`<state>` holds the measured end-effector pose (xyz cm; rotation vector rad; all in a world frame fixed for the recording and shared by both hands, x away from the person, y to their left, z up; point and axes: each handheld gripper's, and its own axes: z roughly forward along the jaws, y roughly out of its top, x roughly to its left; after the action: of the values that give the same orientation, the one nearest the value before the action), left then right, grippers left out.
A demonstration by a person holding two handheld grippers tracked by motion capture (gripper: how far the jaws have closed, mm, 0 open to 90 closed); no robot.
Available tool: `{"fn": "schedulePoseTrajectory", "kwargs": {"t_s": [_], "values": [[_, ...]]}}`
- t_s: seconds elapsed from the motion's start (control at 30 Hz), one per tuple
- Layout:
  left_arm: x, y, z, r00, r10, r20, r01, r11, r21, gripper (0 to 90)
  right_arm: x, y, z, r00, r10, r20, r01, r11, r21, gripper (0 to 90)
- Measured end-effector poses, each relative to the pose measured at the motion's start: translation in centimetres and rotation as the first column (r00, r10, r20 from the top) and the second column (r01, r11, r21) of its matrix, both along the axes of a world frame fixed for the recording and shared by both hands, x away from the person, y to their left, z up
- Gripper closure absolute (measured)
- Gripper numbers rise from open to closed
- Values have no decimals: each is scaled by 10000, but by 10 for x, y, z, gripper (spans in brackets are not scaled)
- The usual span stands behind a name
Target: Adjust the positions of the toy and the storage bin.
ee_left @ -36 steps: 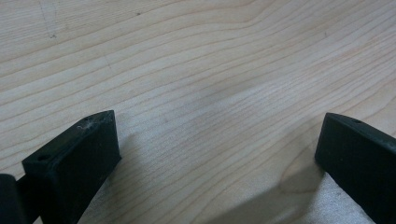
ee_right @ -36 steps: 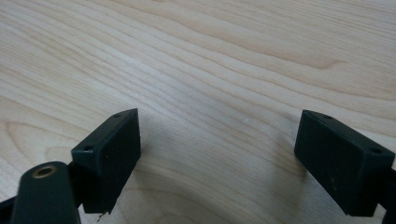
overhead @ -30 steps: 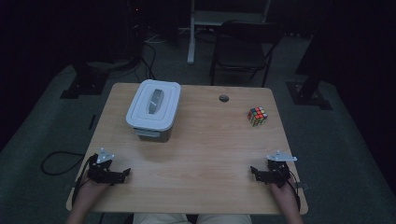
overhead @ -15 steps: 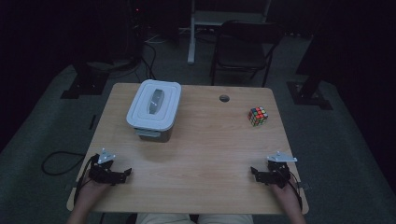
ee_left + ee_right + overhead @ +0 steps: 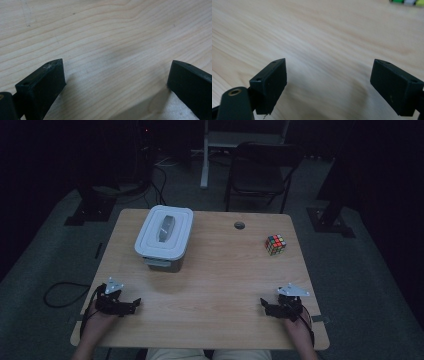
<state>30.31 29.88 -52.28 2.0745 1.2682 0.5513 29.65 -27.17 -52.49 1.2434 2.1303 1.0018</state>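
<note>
Left gripper point(image 5: 131, 305): rested low at the near left corner of the table point(image 5: 220, 285), jaws spread wide with nothing but bare wood between them; it pointed inward across the table, well short of the box. It looked parked at a ready place, with no reach begun.
Box point(image 5: 164, 237): a white lidded container with grey latches, closed, at the far left of the table, well apart from both grippers. Its long axis ran from the near edge toward the far edge, tilted slightly right at the far end; the grey handle on the lid lay along that same line. The near latch faced the person, likely so it could be reached from the front.
Cable hole point(image 5: 239, 225): sat near the far edge, between box and cube.
Cube point(image 5: 275, 244): a colour puzzle cube at the far right, resting flat, one corner turned toward the person; no long axis. Nearest to the right hand, so probably its first target.
Right gripper point(image 5: 266, 306): rested at the near right corner, jaws wide, empty, over bare wood, pointing inward.
</note>
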Motion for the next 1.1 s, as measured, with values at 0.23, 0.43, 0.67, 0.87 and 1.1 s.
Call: {"fn": "schedulePoseTrajectory", "kwargs": {"t_s": [0.23, 0.43, 0.67, 0.87, 1.1], "values": [[6, 2, 4, 9998, -220, -18, 221, 9996, 169, 22, 9, 10, 1, 10000, -69, -2, 69, 9998, 188, 137], [15, 3, 7, 9993, -361, 25, 361, 9993, 123, 22, 19, 15, 8, 9991, -239, 336, 222, 9984, 511, 137], [22, 8, 11, 9994, -224, 245, 221, 9997, 125, 22, 36, 31, 15, 9995, 42, 322, -61, 9983, 576, 137], [29, 11, 10, 9997, -48, 234, 45, 9999, 120, 23, 49, 49, 17, 9991, 331, 274, -343, 9985, 425, 137], [34, 17, 8, 9997, 36, 229, -40, 9999, 158, 23, 63, 74, 16, 9972, 644, 374, -660, 9969, 422, 137]]}}
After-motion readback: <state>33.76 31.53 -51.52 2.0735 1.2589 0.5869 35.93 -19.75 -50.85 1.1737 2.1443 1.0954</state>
